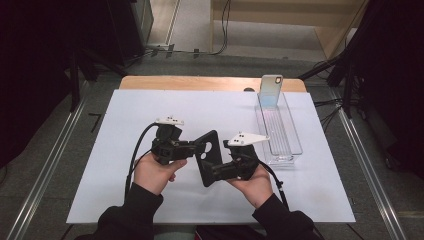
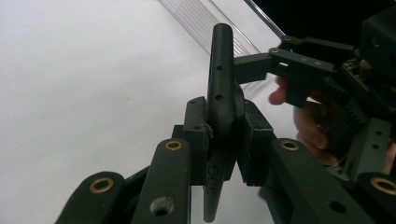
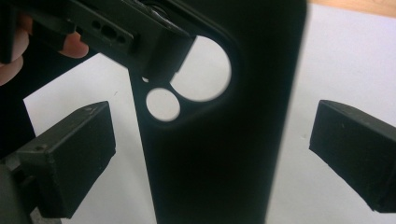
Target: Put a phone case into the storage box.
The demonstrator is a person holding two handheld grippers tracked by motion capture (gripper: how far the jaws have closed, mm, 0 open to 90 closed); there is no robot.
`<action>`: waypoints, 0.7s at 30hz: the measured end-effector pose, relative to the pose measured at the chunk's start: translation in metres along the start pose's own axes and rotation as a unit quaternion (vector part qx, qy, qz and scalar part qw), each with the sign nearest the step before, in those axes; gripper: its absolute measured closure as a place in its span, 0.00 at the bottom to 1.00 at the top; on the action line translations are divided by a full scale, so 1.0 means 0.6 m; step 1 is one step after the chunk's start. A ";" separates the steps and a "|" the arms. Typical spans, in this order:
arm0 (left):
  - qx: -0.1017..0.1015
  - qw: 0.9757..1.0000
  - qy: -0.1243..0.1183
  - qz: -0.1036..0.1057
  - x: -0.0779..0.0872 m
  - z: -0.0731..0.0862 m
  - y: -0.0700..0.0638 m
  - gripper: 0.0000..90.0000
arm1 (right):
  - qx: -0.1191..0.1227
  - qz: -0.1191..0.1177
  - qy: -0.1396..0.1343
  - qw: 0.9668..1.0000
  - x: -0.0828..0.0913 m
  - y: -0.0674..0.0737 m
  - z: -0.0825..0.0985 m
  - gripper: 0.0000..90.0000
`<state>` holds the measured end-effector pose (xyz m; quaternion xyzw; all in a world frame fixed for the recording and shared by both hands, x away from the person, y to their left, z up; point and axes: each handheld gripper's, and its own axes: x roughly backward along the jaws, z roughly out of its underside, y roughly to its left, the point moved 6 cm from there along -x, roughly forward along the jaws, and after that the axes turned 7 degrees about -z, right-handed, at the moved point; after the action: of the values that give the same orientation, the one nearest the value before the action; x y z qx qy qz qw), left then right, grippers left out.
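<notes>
clamping the flat black plastic phone case (image 1: 209, 156), your left gripper (image 2: 223, 135) holds its edge. your right gripper (image 3: 212, 154) stands spread around the case, near the clear plastic tray (image 1: 294, 140).

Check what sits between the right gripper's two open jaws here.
The black phone case stands between the right gripper's spread jaws, with white table visible on either side of it, as the right gripper view shows. The left gripper is clamped on its edge.

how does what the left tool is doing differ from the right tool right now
The left tool is shut on the black phone case, pinching its edge; the right tool is open, its jaws apart either side of the case. The left tool meets the case from the left, the right tool from the right. Both are hand-held above the white sheet.
</notes>
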<state>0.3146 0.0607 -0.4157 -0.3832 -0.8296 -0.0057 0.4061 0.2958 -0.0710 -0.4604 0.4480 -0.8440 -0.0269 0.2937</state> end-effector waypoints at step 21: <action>-0.001 0.999 -0.012 0.031 0.012 -0.009 -0.016 0.49 | 0.004 0.022 -0.001 1.000 0.003 -0.012 -0.010 0.15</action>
<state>0.3094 0.0570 -0.4044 -0.4089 -0.8224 0.0105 0.3955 0.3036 -0.0756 -0.4569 0.4303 -0.8542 -0.0175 0.2913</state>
